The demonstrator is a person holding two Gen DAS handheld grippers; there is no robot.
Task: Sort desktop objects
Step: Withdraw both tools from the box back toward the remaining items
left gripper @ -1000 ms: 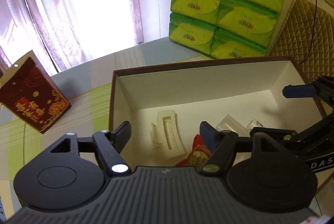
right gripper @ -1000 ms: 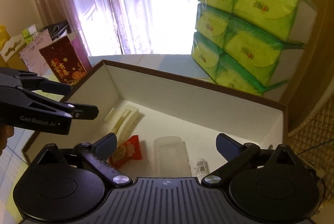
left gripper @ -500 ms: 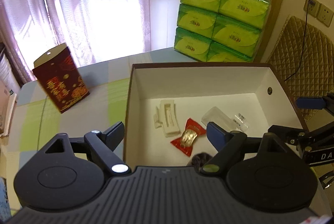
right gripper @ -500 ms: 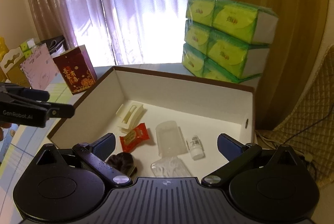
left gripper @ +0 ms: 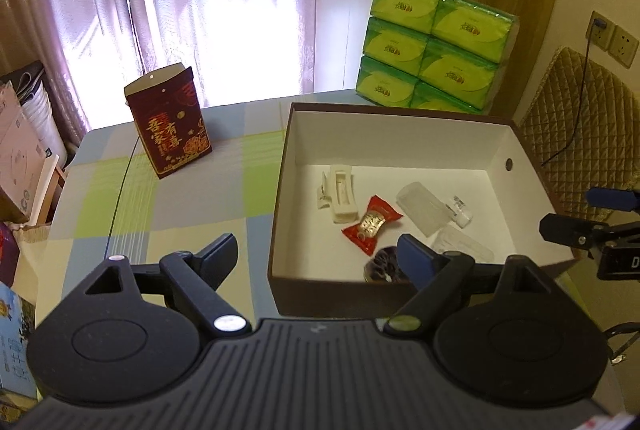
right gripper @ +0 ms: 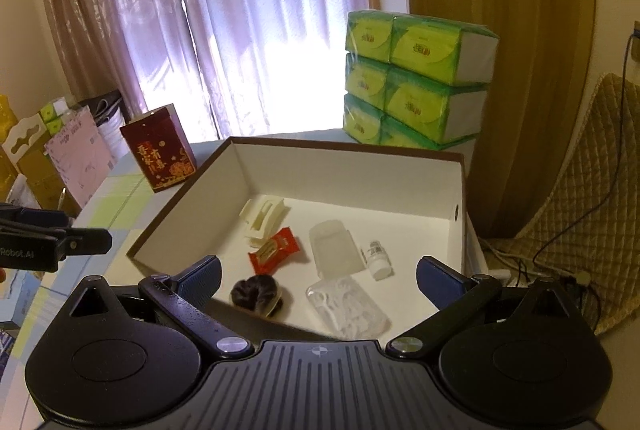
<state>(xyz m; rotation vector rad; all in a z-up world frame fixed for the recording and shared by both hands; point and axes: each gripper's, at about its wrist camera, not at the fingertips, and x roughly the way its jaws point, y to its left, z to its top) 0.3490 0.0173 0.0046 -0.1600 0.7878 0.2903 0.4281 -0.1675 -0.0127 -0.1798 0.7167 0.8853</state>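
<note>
A brown box with white inside (left gripper: 400, 108) (right gripper: 340, 145) stands on the checked tablecloth. In it lie a cream hair clip (left gripper: 340, 191) (right gripper: 264, 216), a red sweet wrapper (left gripper: 372, 224), a clear plastic case (left gripper: 424, 205), a small white bottle (right gripper: 378, 256), a dark scrunchie (right gripper: 256, 294) and a clear packet (right gripper: 348, 306). My left gripper (left gripper: 316, 254) hangs before the box's near left corner, its jaws opening with nothing between them. My right gripper (right gripper: 320, 270) hovers over the box's near edge, open and empty.
A dark red gift box (left gripper: 168, 125) stands on the table left of the brown box. Stacked green tissue packs (left gripper: 432, 49) sit behind it. A quilted chair (left gripper: 580, 133) with a cable is at the right. Cartons and bags (right gripper: 76, 157) crowd the left side.
Both grippers have drawn back and upward from inside the box, so the whole box and table now show. The left jaws have spread wider.
</note>
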